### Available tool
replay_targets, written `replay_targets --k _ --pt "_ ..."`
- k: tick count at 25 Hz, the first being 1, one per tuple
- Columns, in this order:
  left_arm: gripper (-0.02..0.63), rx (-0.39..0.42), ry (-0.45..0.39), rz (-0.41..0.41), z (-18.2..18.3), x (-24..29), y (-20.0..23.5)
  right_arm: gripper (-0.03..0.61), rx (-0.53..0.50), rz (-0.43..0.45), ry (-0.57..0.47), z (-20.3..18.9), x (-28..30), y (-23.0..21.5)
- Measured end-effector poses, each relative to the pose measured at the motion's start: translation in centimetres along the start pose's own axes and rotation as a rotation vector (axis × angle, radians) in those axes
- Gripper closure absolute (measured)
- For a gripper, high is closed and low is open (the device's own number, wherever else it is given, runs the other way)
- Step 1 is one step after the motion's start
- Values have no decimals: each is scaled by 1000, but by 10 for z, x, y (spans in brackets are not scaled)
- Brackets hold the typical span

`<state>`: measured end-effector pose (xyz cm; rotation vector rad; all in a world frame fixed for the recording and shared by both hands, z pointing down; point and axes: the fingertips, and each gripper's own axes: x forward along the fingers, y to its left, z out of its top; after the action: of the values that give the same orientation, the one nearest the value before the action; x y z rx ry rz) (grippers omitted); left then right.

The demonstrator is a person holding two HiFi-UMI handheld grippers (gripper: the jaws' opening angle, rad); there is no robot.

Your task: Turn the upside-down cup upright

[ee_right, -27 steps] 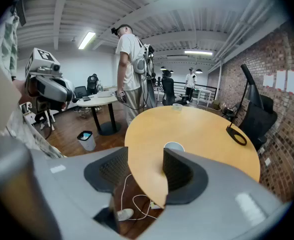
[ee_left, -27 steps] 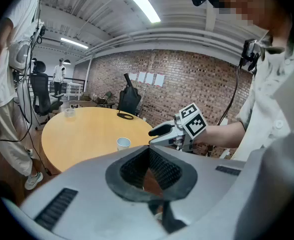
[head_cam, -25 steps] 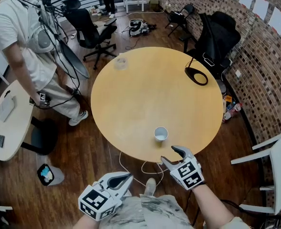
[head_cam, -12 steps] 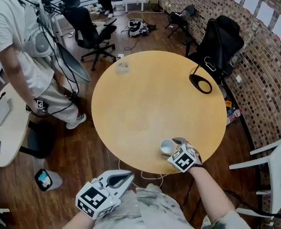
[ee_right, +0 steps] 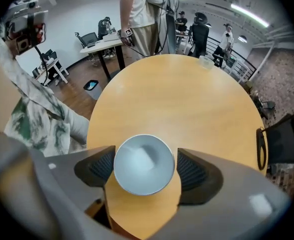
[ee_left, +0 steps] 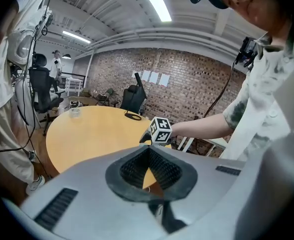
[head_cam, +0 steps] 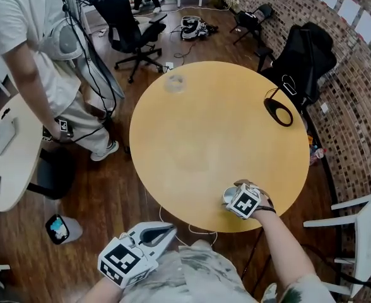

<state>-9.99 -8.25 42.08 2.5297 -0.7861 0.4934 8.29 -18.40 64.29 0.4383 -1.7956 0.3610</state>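
Note:
A small pale cup [head_cam: 229,196] stands near the front edge of the round wooden table [head_cam: 204,125]. My right gripper [head_cam: 238,198] points steeply down over it. In the right gripper view the cup [ee_right: 144,164] shows a pale disc inside a thin rim. It sits between the two dark pads [ee_right: 103,165], and a thin gap shows on the right side. The jaws of the right gripper [ee_right: 144,168] are opening. My left gripper [head_cam: 160,233] hangs off the table by my body, and its tips [ee_left: 148,153] meet on nothing.
A clear glass [head_cam: 175,82] stands at the table's far edge and a black ring [head_cam: 279,112] lies at its right. A person [head_cam: 28,43] stands left of the table by a small white table [head_cam: 9,163]. Office chairs [head_cam: 132,27] and a white chair [head_cam: 362,226] surround it.
My right gripper has come forward from off the table's edge, tipped downward and dropped around the cup. The left gripper has stayed low by my body.

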Motion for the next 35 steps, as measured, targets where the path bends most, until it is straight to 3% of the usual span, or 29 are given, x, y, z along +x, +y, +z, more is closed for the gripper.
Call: replay_targets --k 5,11,18,23,29,35 --pt "607 -9 2 -3 0 4 2 216 -15 -4 -11 0 1 -4" --pt "607 -7 20 3 -4 7 5 230 106 -53 -283 26 -12 -18" --pt "607 -5 41 7 -2 15 -4 235 166 -78 -437 13 -9 -20" --pt "607 -3 48 5 -1 22 -8 233 139 -90 -399 -12 -4 -20" --pt "607 -3 54 6 -17 26 -16 231 63 -122 -258 -53 26 -16" --pt "607 -7 65 15 -13 30 -25 225 29 -111 -202 -66 33 -21"
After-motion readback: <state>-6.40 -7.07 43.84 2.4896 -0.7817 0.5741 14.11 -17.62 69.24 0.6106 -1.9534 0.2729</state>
